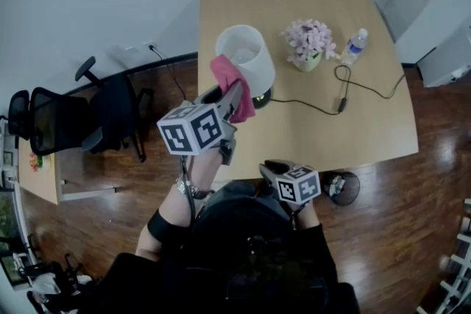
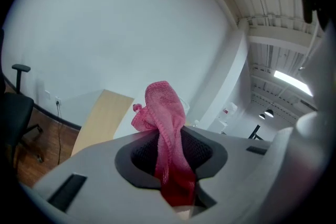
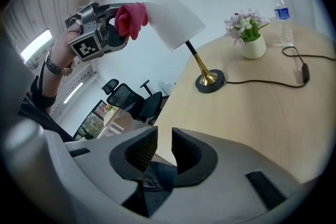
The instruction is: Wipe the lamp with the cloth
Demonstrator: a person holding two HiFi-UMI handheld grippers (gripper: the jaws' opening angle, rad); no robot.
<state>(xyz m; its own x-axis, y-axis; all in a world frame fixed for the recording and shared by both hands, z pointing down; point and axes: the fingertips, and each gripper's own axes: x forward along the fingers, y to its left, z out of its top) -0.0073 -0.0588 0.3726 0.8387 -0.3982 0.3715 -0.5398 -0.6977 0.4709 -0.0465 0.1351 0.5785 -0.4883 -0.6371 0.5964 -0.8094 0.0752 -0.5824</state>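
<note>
L gripper (image 2: 171,150) clamped on cloth (image 2: 164,113): pads pinch a bunched fold and a loose pink tuft sticks out past the tips. From the head view, the cloth is raised to the near-left side of the lamp (image 1: 246,59). In the R gripper view it sits right at the shade (image 3: 173,21) edge; looks touching, not 100% sure.

R gripper (image 3: 164,150): jaws a little apart, nothing betw. them. Held low, near table (image 1: 346,136) front edge, well away from lamp.

Lamp stands on table, far-left part: tilted white shade, thin stem (image 3: 195,57), round base (image 3: 210,81), cord (image 3: 262,83) running off to the right.

Handling (est.):
- Cloth: soft, limp, light, and knit may snag. Grip on the bunch seems OK.
- Lamp: prob. light and top-heavy, with a thin shade that could dent or swing. Wipe w/ light pressure; if bracing is needed, hold stem or base, not shade.
</note>
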